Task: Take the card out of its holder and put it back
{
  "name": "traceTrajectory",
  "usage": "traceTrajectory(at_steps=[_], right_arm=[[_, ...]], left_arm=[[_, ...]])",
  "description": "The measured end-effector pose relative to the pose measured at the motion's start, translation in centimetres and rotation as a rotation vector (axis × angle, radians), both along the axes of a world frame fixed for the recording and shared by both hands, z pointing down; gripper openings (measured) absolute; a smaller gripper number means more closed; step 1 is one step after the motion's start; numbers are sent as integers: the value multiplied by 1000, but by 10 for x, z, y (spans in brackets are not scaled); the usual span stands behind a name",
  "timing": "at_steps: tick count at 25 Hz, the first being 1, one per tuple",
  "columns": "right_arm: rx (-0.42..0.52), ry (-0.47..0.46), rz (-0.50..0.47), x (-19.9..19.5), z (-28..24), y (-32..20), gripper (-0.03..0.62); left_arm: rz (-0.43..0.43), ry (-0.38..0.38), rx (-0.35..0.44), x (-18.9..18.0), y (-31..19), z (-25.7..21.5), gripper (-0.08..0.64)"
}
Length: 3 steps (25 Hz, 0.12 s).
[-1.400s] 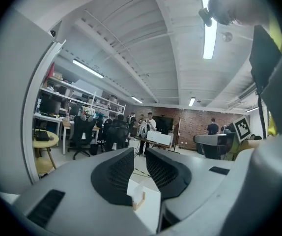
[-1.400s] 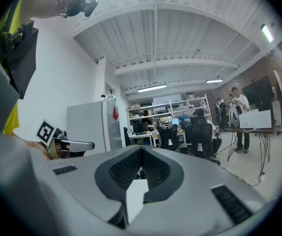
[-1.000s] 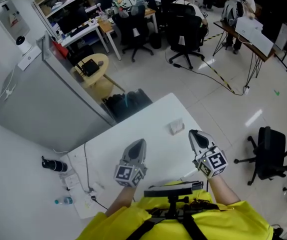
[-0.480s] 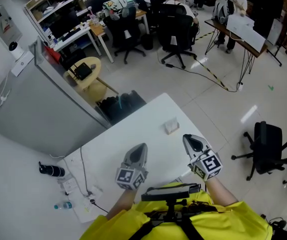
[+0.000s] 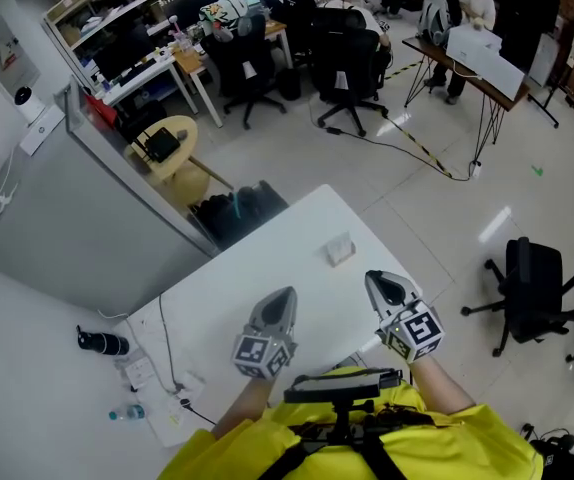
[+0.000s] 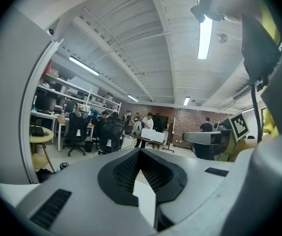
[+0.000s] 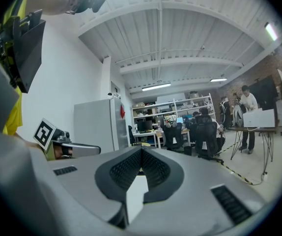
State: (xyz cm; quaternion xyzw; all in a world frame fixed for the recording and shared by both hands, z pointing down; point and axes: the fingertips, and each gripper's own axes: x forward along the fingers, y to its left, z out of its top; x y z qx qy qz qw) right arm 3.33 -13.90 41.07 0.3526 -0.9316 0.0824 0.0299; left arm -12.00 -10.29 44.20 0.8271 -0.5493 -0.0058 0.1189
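Both sets of fingers are pressed together on nothing, grey left gripper [image 6: 140, 154] and grey right gripper [image 7: 141, 153] alike. Only the head view catches the small white card holder [image 5: 340, 249], sitting untouched on the white surface [image 5: 267, 258] ahead of them.

Bright overhead light, fisheye-warped edges

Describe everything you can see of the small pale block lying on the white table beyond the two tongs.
The small pale boxy block looks whitish-grey, its top lighter than its sides; its material is unclear. It rests flat on the white rectangular table, toward the far right side, with bare tabletop all round. Only the table touches it. The left tongs and right tongs both sit short of it, the right nearer. It is too small to tell whether it holds a card.
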Motion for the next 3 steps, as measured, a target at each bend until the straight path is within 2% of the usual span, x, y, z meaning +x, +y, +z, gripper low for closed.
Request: traceTrajectory(at_steps=[3], right_arm=[[0,1,7,0,0,2,0]], left_arm=[[7,5,0,1,2,1,5]])
